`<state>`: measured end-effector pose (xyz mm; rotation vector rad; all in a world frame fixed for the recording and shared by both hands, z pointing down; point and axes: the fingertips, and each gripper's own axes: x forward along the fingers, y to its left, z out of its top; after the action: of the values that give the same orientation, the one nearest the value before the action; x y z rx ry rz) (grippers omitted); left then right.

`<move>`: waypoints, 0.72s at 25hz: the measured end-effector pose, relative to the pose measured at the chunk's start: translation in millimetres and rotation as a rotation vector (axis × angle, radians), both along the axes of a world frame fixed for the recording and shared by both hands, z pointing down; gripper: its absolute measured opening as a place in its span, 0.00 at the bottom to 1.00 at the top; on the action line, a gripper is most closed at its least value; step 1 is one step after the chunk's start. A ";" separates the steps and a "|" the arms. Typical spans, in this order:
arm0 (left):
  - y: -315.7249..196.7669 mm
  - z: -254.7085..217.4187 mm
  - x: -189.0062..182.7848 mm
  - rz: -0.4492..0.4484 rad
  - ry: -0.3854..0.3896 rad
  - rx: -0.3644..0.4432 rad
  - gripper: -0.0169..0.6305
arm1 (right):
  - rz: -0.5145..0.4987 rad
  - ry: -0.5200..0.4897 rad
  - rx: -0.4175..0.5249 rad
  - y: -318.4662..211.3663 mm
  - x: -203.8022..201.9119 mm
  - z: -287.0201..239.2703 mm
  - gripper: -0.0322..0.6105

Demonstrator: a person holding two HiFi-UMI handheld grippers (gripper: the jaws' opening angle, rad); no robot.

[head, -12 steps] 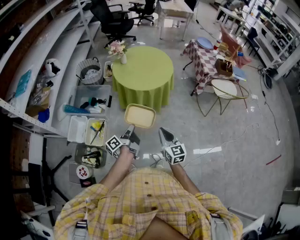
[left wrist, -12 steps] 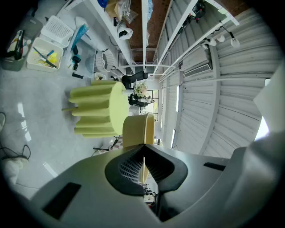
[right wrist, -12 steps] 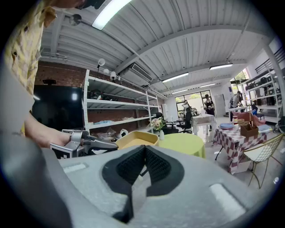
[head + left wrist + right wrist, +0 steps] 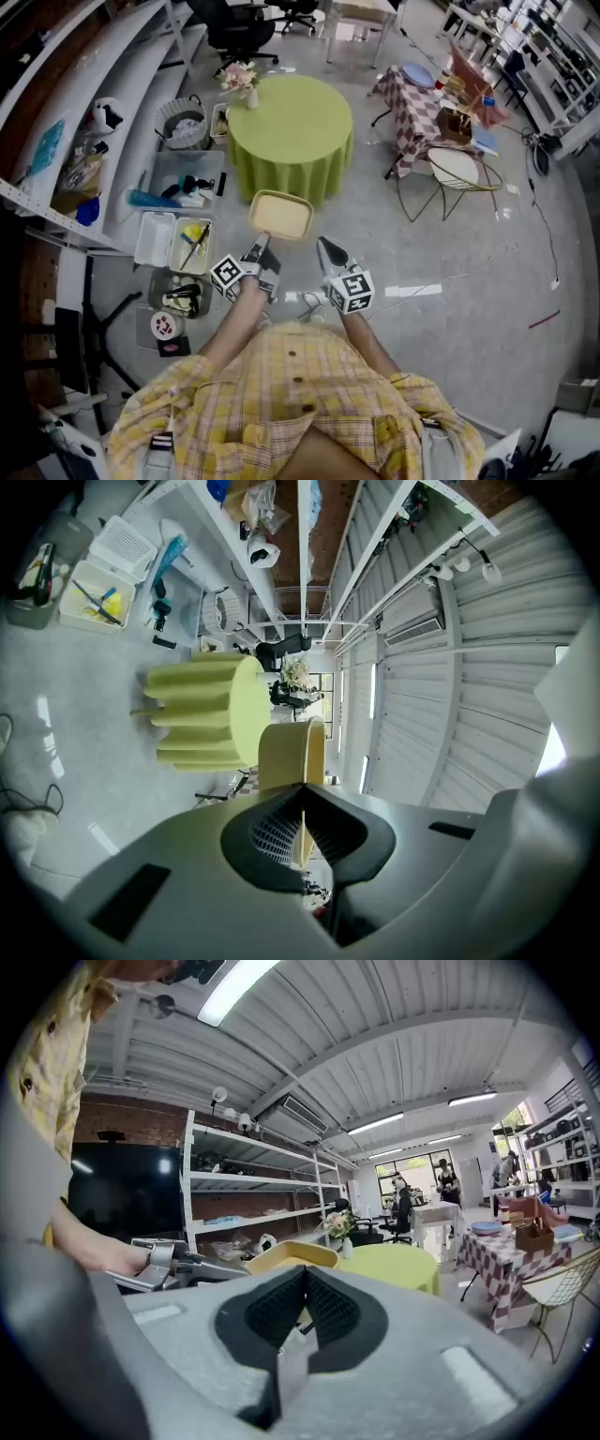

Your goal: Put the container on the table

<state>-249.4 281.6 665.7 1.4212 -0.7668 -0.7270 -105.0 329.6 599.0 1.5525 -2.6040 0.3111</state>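
Note:
A cream-yellow container (image 4: 280, 215) hangs in the air just short of the round green table (image 4: 292, 131). My left gripper (image 4: 258, 247) is shut on its near rim. In the left gripper view the container (image 4: 292, 750) stands edge-on between the closed jaws of the left gripper (image 4: 302, 791), with the green table (image 4: 202, 714) beyond. My right gripper (image 4: 326, 249) is to the right of the container, shut and holding nothing. In the right gripper view the right gripper (image 4: 305, 1275) has the container (image 4: 281, 1256) and the green table (image 4: 394, 1265) ahead of it.
A flower vase (image 4: 242, 80) stands at the table's far left edge. Storage bins (image 4: 173, 242) and a bucket (image 4: 181, 125) sit on the floor by the shelving on the left. A checkered table (image 4: 422, 103) and a wire chair (image 4: 455, 173) are to the right. Cables (image 4: 309, 305) lie by my feet.
The container and both grippers have moved slightly forward, closer to the green table. The left gripper's hold on the rim is unchanged.

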 end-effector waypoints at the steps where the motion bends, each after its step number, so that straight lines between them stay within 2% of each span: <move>1: 0.6 -1.2 0.1 -0.002 -0.001 0.003 0.05 | -0.002 0.000 0.002 0.8 0.5 -0.5 0.05; 9: 6.5 -2.9 8.7 -0.022 0.000 -0.001 0.05 | -0.005 -0.011 0.020 3.9 15.5 -2.8 0.05; 18: 3.1 -5.0 38.4 -0.042 -0.005 0.004 0.05 | -0.030 -0.029 0.028 -3.9 47.9 -5.2 0.05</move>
<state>-211.0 284.6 660.8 1.4146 -0.8015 -0.7578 -57.1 325.6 593.7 1.5276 -2.6621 0.2987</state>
